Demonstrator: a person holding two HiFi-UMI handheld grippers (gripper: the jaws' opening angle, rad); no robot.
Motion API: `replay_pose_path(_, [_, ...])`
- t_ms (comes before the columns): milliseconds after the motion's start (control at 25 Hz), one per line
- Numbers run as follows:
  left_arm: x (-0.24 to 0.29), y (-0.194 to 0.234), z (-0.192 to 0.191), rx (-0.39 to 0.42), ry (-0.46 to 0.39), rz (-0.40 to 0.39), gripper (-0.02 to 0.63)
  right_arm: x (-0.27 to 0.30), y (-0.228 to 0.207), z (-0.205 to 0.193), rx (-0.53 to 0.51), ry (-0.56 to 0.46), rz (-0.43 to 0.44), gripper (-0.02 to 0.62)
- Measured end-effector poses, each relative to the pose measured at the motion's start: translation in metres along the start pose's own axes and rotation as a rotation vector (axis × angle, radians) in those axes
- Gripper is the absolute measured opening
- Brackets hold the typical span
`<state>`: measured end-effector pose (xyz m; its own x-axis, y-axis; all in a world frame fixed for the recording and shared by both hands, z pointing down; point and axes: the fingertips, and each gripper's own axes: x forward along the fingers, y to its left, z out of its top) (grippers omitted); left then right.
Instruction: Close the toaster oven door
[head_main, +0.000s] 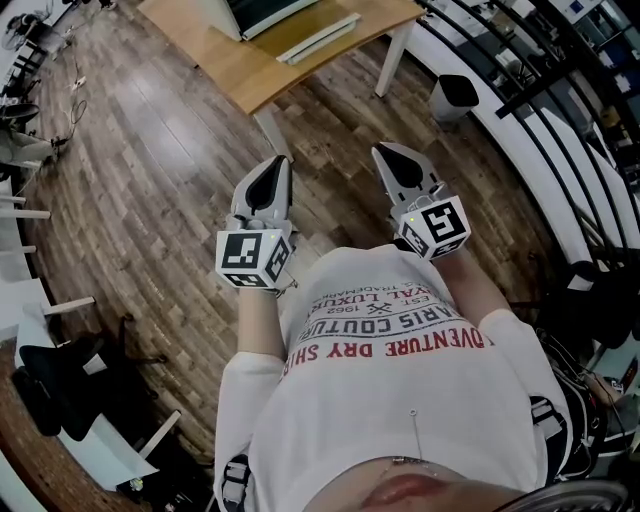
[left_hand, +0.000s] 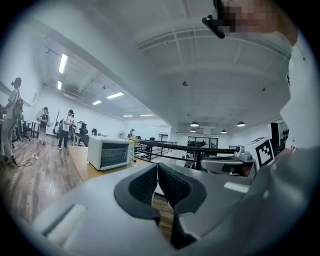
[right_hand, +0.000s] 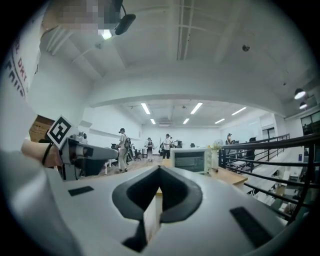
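The white toaster oven (left_hand: 110, 152) stands on a wooden table (left_hand: 84, 167) some way ahead, and its glass door sits upright against the front. It also shows past the right jaws as the toaster oven (right_hand: 189, 159), and at the top edge of the head view as the toaster oven (head_main: 262, 12). I hold both grippers in front of my chest, over the floor and short of the table. The left gripper (head_main: 277, 165) (left_hand: 156, 167) is shut with nothing in it. The right gripper (head_main: 388, 155) (right_hand: 159, 170) is also shut and empty.
The wooden table (head_main: 250, 70) has a flat white piece (head_main: 320, 38) lying beside the oven. A white bin (head_main: 455, 97) stands by a black railing (head_main: 520, 110) on the right. Chairs (head_main: 60, 390) sit at lower left. Several people (left_hand: 65, 129) stand far off on the wood floor.
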<state>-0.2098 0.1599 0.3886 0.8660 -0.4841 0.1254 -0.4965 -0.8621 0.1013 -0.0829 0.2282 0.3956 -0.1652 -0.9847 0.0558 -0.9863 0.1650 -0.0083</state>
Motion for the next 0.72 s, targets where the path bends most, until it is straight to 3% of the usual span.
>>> replay_pose_path(120, [0.004,0.003,-0.008,0.013,0.018,0.02,0.053,0.002,-0.004,-0.002,-0.003,0.007,-0.003,-0.012])
replay_pose_path(200, [0.006,0.007,-0.014,0.005,0.032,0.024,0.184,0.005,-0.006,-0.004,-0.001,0.016,-0.007,-0.012])
replay_pose_path(720, [0.017,0.025,-0.014,-0.036,0.019,0.076,0.186,0.023,-0.026,-0.006,-0.06,0.071,0.013,-0.012])
